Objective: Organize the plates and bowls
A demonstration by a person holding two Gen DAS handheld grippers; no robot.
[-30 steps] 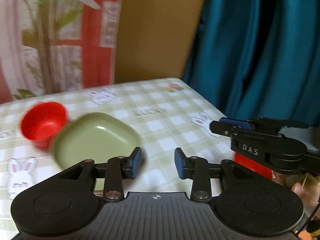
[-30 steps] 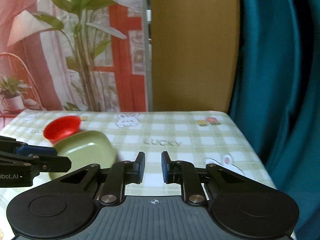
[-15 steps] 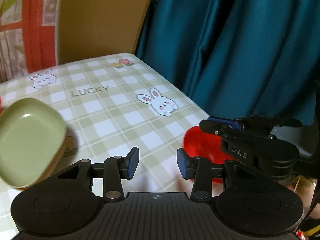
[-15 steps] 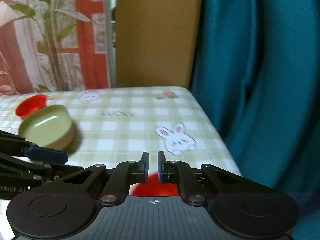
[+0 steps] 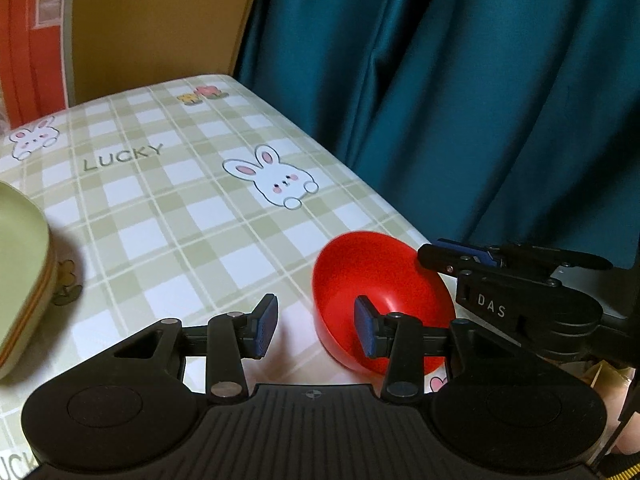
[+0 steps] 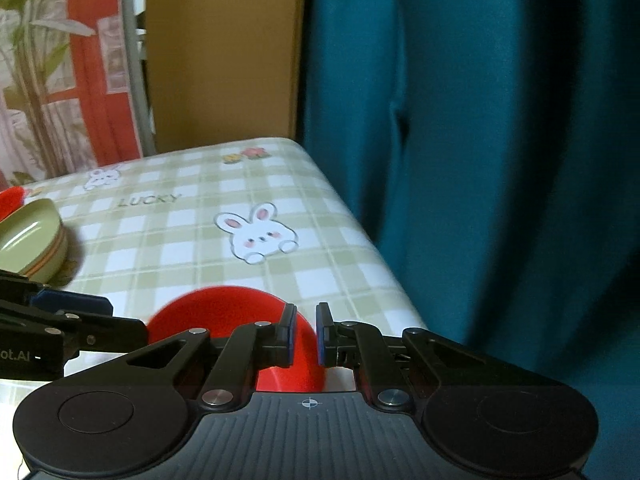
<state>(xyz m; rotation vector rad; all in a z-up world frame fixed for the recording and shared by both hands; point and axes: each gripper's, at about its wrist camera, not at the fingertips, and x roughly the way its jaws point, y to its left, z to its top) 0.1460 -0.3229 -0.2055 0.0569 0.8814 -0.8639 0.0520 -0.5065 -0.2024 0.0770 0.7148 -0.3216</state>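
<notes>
A red bowl [image 5: 372,284] sits near the table's right edge; it also shows in the right wrist view [image 6: 224,312]. My right gripper [image 6: 306,336] has its narrow-set fingers on either side of the bowl's right rim; it shows from the side in the left wrist view [image 5: 460,256]. My left gripper [image 5: 316,326] is open and empty, its right finger over the bowl's left part. A stack of green plates [image 6: 30,236] stands at the left, with a second red bowl [image 6: 10,200] behind it. The stack's edge [image 5: 20,264] shows in the left wrist view.
The table [image 5: 180,208] has a green checked cloth with rabbits. A teal curtain [image 6: 480,160] hangs close along its right edge. A tan board [image 6: 224,52] and a plant poster [image 6: 48,60] stand behind the table.
Both grippers have swung right and come closer to the near red bowl. The right gripper's fingers now straddle its rim. The green plates have slid to the left of both views.
</notes>
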